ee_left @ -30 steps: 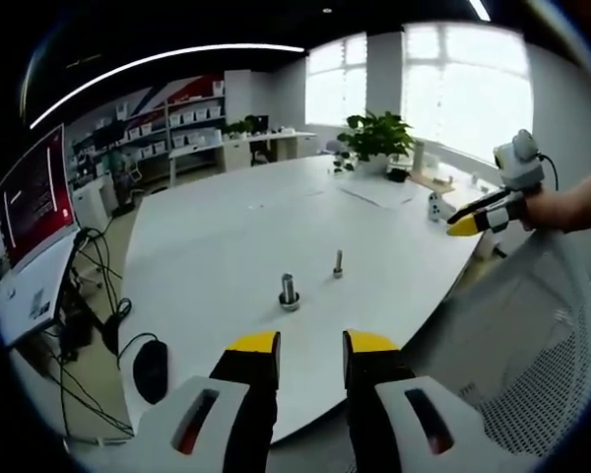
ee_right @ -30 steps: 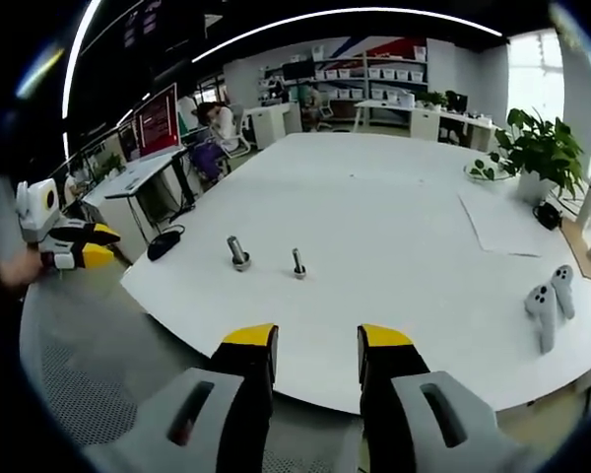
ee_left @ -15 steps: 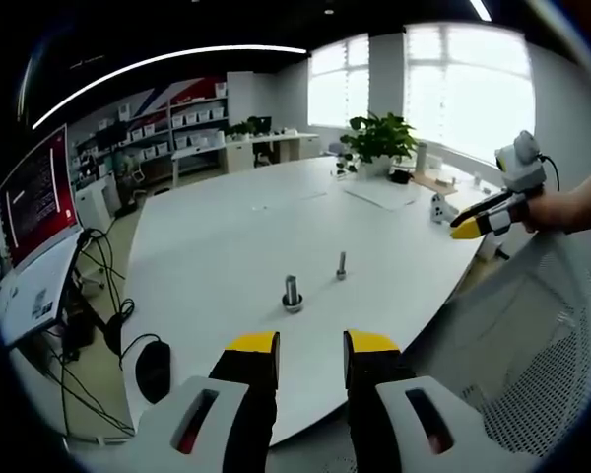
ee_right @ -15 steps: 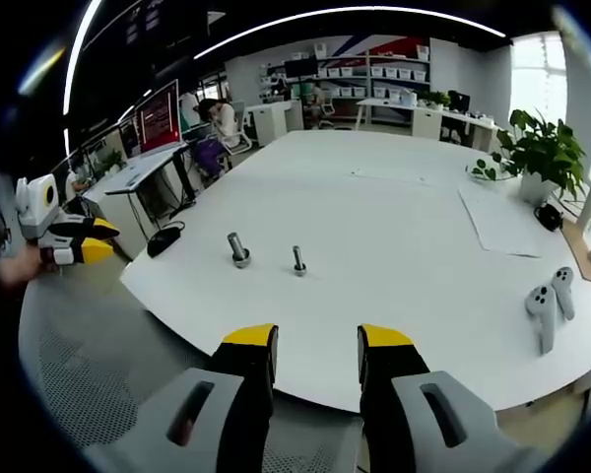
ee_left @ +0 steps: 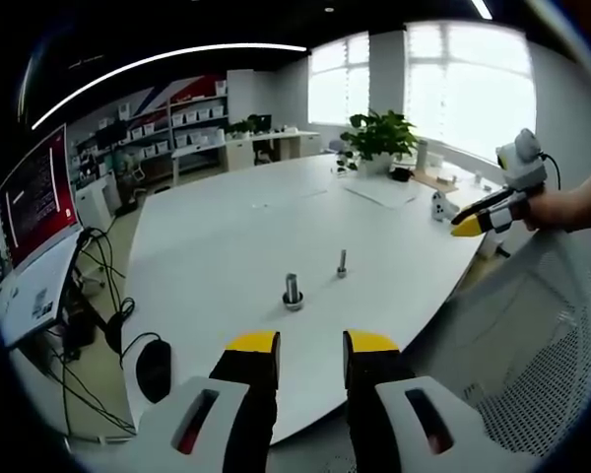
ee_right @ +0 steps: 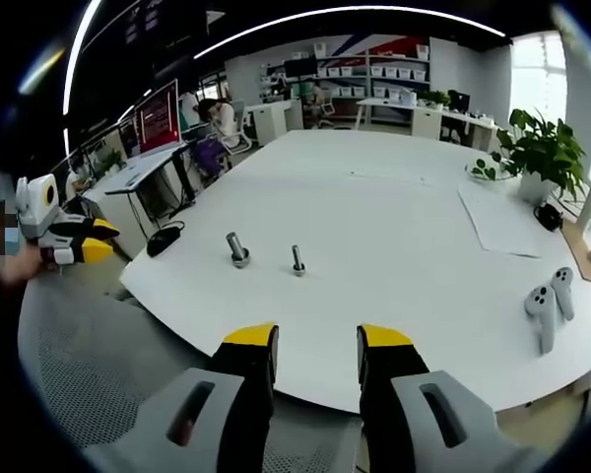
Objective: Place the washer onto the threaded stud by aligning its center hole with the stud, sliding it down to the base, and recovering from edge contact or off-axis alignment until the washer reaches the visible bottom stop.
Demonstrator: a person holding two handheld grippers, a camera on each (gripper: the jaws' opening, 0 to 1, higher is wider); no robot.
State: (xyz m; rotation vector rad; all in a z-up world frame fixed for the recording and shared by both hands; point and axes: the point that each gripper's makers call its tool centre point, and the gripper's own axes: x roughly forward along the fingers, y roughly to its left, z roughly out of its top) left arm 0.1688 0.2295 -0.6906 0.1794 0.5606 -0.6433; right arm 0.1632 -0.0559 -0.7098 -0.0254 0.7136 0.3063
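Both claws hang off the edge of the white desk (ee_right: 394,197), jaws spread, nothing between them: left claw (ee_left: 311,343), right claw (ee_right: 317,337). Two upright metal pieces stand near each other on the desk, a thicker stud (ee_left: 293,292) with a ring at its base and a thinner bolt (ee_left: 342,263). Whether that ring is the washer cannot be told. Best next move is probably a slow approach from straight above, keeping the hole centred on the stud.

Big white table (ee_right: 394,227), potted plant (ee_right: 540,148) by bright windows (ee_left: 468,84), shelving (ee_right: 374,69) on far wall, ceiling light strip (ee_left: 167,57).
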